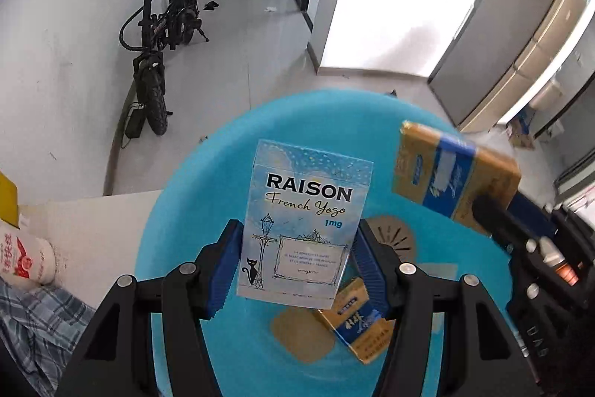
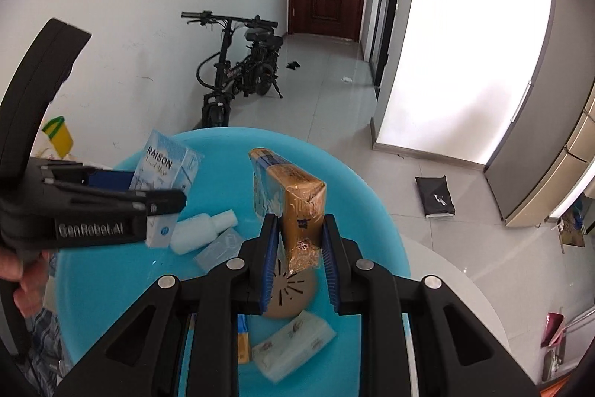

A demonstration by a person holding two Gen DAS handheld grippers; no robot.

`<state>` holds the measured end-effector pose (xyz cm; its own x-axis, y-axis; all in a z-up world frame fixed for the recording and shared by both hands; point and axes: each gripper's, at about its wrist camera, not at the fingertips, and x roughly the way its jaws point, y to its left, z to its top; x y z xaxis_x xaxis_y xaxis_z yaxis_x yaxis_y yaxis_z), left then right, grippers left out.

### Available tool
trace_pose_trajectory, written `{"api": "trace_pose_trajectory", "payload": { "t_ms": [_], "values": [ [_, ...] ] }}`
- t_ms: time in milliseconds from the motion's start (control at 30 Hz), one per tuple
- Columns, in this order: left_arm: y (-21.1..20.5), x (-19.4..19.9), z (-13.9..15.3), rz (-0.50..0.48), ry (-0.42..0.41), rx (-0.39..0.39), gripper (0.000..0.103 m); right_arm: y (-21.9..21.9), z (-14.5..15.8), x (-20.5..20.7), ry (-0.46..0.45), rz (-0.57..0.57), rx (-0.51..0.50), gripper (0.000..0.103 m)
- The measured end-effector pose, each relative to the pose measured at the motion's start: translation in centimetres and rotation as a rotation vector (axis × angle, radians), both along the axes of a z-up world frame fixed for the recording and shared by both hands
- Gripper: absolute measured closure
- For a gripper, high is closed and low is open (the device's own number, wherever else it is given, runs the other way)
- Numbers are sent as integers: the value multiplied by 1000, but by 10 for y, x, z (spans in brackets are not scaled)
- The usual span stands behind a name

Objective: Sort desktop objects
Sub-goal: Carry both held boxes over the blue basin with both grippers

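Observation:
My left gripper is shut on a light-blue "RAISON" box, held upright above a turquoise basin. My right gripper is shut on a gold-and-blue pack, also over the basin. In the left wrist view that pack hangs to the right in the right gripper. The right wrist view shows the left gripper with its box on the left. In the basin lie another gold-and-blue pack, a white bottle, a tissue pack and a tan disc.
The basin sits on a white table. A white-and-red carton and a yellow object stand at the table's left. Plaid cloth lies at the lower left. A person's hand holds the left gripper. A bike stands on the floor beyond.

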<state>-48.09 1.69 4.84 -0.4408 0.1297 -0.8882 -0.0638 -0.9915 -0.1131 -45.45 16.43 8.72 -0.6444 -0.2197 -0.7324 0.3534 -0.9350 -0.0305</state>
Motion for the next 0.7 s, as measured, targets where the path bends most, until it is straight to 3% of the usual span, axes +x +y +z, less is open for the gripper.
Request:
{"api": "trace_pose_trajectory", "payload": {
  "t_ms": [67,133,367,700],
  "values": [
    [9,-2,-6,-27,-13,-27,41,0,-4,-9,-39,-13,-20,81],
    [14,-5,-12,-39,-33,-8,41,4,-9,-18,-94,-30,-39,81],
    [19,-16,-27,-39,-71,-27,41,5,-30,-34,-211,-59,-13,81],
    [12,-19,-36,-37,-75,1,41,9,-34,-38,-226,-64,-7,81]
  ]
}}
